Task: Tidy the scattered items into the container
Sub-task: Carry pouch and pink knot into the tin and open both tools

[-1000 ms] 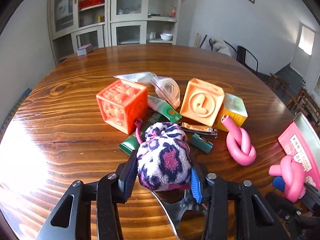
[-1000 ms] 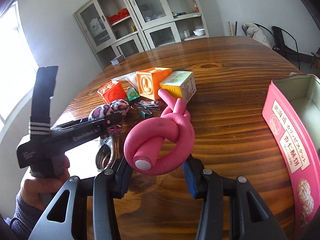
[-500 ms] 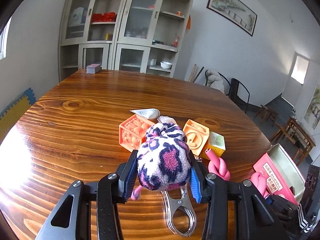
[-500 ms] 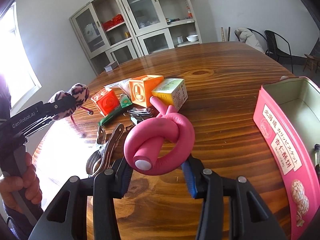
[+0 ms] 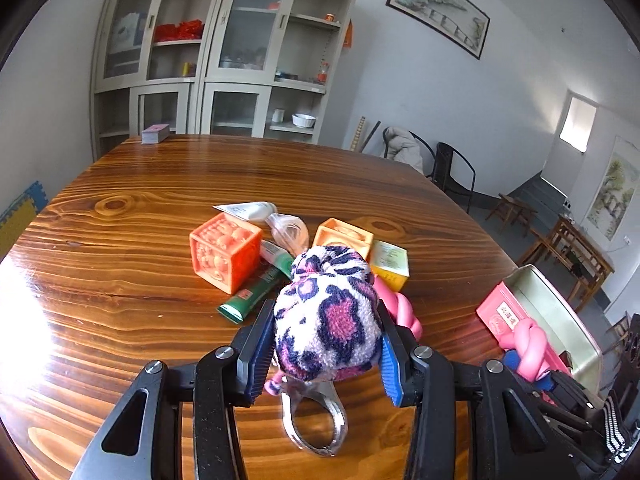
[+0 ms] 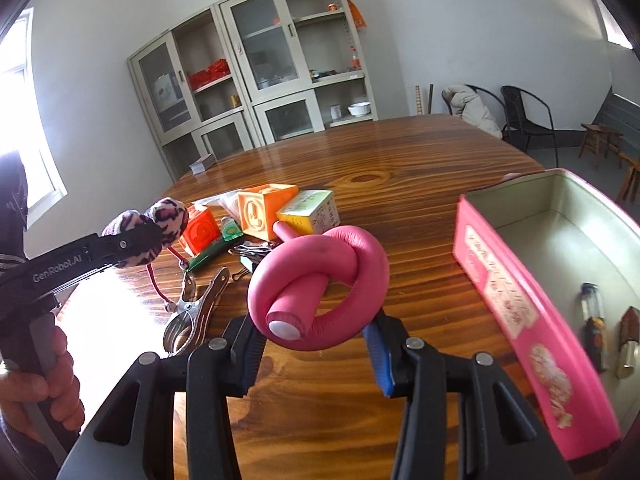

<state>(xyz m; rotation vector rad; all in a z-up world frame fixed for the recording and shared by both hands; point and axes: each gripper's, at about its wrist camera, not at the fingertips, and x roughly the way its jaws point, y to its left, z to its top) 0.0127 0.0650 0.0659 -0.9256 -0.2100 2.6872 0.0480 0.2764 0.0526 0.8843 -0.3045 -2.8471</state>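
The left gripper point(image 5: 326, 344) is clamped on a plush ball point(image 5: 326, 312), the right gripper point(image 6: 316, 332) on a pink foam knot point(image 6: 320, 288), both beside the tin point(image 6: 560, 248). Two small things lie inside; blocks point(image 5: 224, 252), tubes and a clamp point(image 6: 192, 312) remain left of the tin.

The table point(image 6: 420, 208) is glossy varnished wood. The pouch point(image 5: 326, 316) is fuzzy cloth, the clamp point(image 6: 192, 312) shiny metal, the knot point(image 6: 320, 280) smooth matt foam.

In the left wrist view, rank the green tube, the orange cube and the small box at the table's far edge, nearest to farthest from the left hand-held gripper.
From the left hand-held gripper:
1. Green tube, just ahead, left of the fingers.
2. Orange cube, behind the tube, further left.
3. Small box, far edge, by the cabinets.
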